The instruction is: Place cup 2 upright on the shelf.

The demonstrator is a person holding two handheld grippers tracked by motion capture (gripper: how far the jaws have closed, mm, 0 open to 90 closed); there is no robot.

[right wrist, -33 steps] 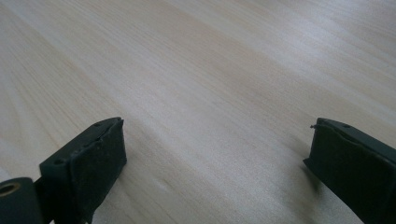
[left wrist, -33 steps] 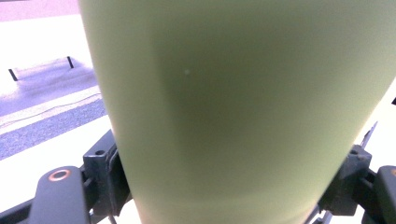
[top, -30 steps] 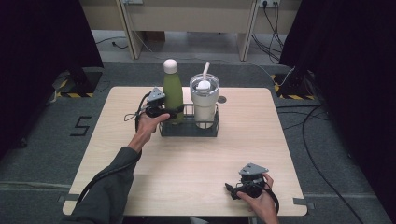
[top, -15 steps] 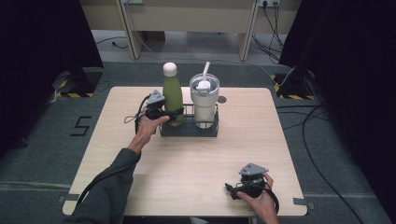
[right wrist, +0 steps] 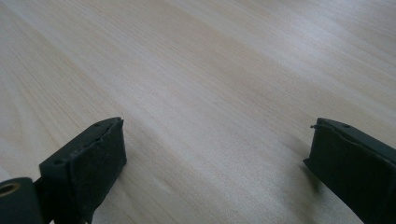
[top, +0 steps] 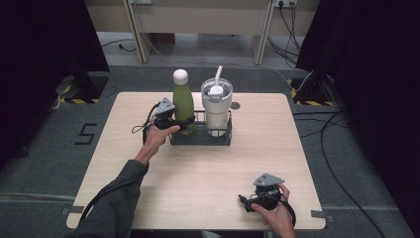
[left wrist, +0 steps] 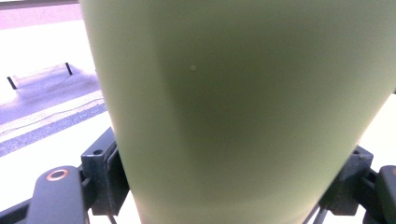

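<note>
Left tongs (top: 179, 122) clamped around the green bottle (top: 183, 101), low on its body, standing in the black wire caddy (top: 200, 136) beside the white tumbler (top: 216, 106). Right tongs (top: 244, 200) spread wide, idle near the counter (top: 198, 168) edge. Probably top-heavy with that low grip: could tilt, snag the wire, drag the caddy along.

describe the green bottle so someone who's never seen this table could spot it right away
On the light wooden table, toward the far edge, sits a black wire caddy holding two drink containers. The green bottle stands upright in its left end, with the left gripper at its lower body. Unlike the white tumbler with a straw beside it, it is slim, olive green and white-capped.
</note>
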